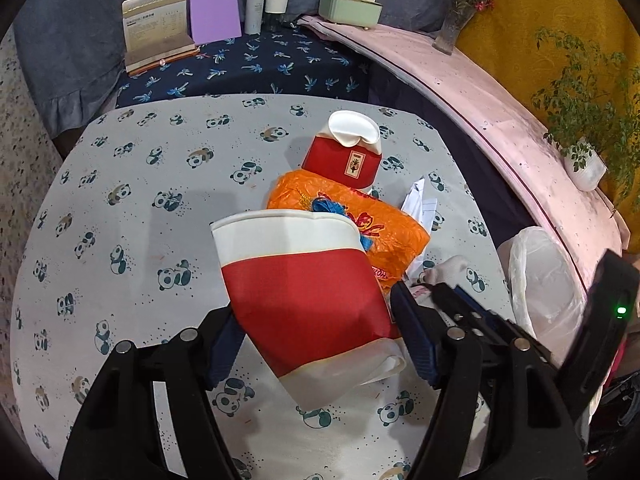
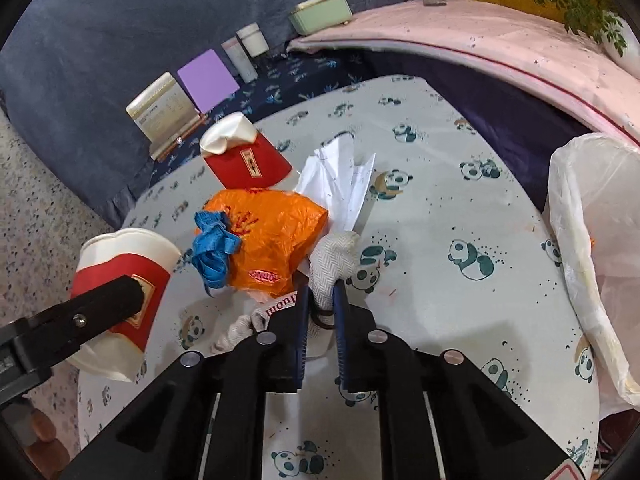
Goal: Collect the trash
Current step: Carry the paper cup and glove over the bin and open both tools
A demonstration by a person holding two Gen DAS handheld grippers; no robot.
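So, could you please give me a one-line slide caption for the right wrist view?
Right hand-held gripper pinching a white herringbone cloth beside an orange plastic bag on the panda-print table.

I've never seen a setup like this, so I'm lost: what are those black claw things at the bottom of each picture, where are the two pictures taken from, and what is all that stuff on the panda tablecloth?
The black claws are two-finger grippers that a person holds, one in each hand; there is no robot arm. Each has a wide-angle camera looking along its fingers, so one picture is the left gripper's view and the other the right's.

The left gripper is closed around a crushed red-and-white paper cup. The right gripper pinches a whitish woven cloth.

On the panda tablecloth lie a second crushed red cup, an orange plastic bag with a blue strip lying against it, and crumpled white paper. A translucent white bag stands open at the table's right edge, probably for the trash.
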